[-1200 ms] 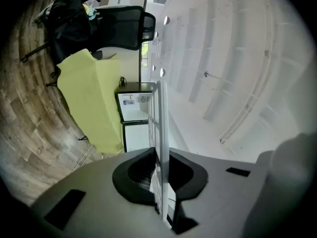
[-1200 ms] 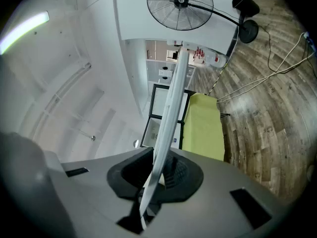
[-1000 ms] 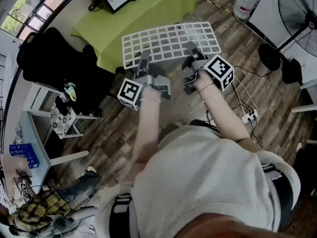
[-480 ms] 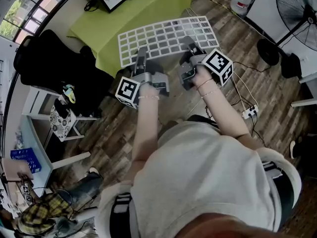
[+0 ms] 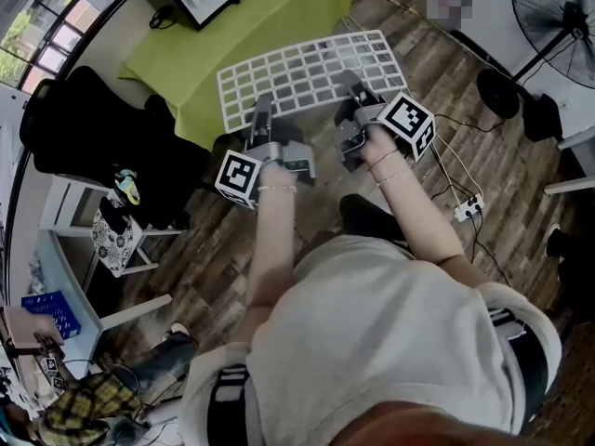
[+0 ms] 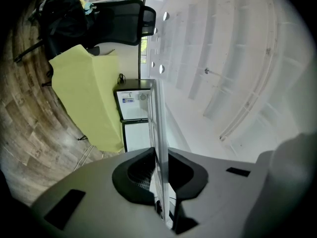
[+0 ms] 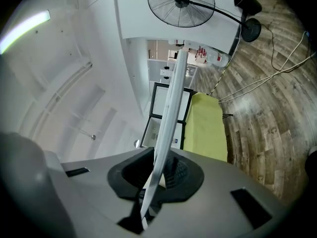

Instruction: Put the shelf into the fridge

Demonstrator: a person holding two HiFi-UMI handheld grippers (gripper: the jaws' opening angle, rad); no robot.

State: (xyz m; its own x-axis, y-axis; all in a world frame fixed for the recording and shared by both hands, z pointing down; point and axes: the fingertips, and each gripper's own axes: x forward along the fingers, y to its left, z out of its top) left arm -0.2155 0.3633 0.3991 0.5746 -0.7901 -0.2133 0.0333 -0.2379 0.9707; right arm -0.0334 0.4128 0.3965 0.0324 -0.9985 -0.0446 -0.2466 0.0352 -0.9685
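A white wire grid shelf (image 5: 311, 66) is held level in the air between both grippers, above the edge of a table draped in green cloth (image 5: 237, 35). My left gripper (image 5: 263, 110) is shut on the shelf's near-left edge, and my right gripper (image 5: 350, 85) is shut on its near-right edge. In the left gripper view the shelf (image 6: 159, 128) runs edge-on between the jaws of the left gripper (image 6: 159, 171). The right gripper view shows the shelf (image 7: 171, 108) the same way in the right gripper (image 7: 157, 175). A small fridge (image 6: 133, 108) with a dark-framed door (image 7: 166, 115) stands behind the green table.
A black office chair (image 5: 84, 128) sits left of the green table. A standing fan (image 5: 558, 7) is at the far right, with cables and a power strip (image 5: 468, 210) on the wooden floor. At left stand a white side table (image 5: 102, 235) and a blue crate (image 5: 51, 312).
Both grippers and the shelf have shifted slightly toward the green table as the person steps forward. The grip on the shelf is unchanged.
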